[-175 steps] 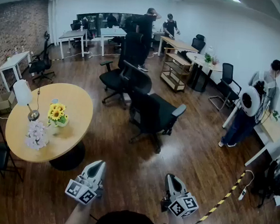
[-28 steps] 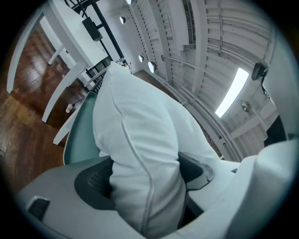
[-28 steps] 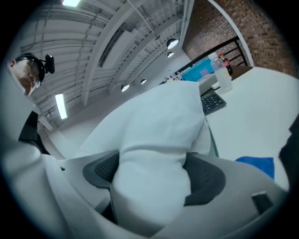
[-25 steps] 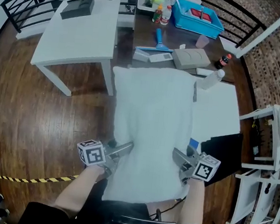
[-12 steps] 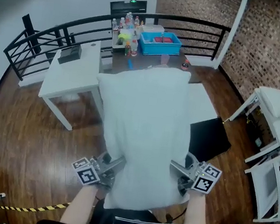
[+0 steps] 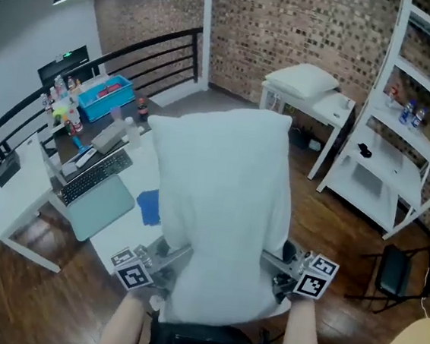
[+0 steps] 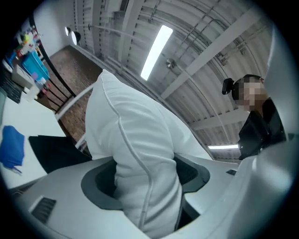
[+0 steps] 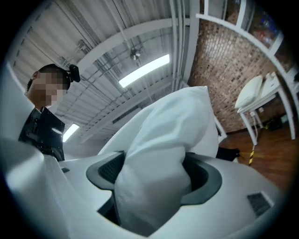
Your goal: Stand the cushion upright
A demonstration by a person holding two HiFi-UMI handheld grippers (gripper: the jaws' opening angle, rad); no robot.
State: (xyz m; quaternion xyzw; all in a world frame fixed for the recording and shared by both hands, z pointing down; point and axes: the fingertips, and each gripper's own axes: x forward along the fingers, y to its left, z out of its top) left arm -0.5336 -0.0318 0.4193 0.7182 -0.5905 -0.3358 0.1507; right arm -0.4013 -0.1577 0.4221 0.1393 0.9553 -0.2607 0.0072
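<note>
Bright ceiling tube light [image 7: 156, 51], slight blur, fisheye bending, dark vignetted corners

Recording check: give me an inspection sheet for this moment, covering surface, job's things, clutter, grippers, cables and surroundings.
Surface: white table, partly hidden behind the cushion.
Job's things: cushion held up with its long side vertical, gripped near both lower corners.
Clutter: keyboard, teal mat and blue cloth; blue bin and bottles further back.
Grippers: left gripper and right gripper are each shut on the cushion's fabric.
Cables: nothing seen.
Surroundings: brick wall, railing, white shelf, side table with a pillow, black chair.
</note>
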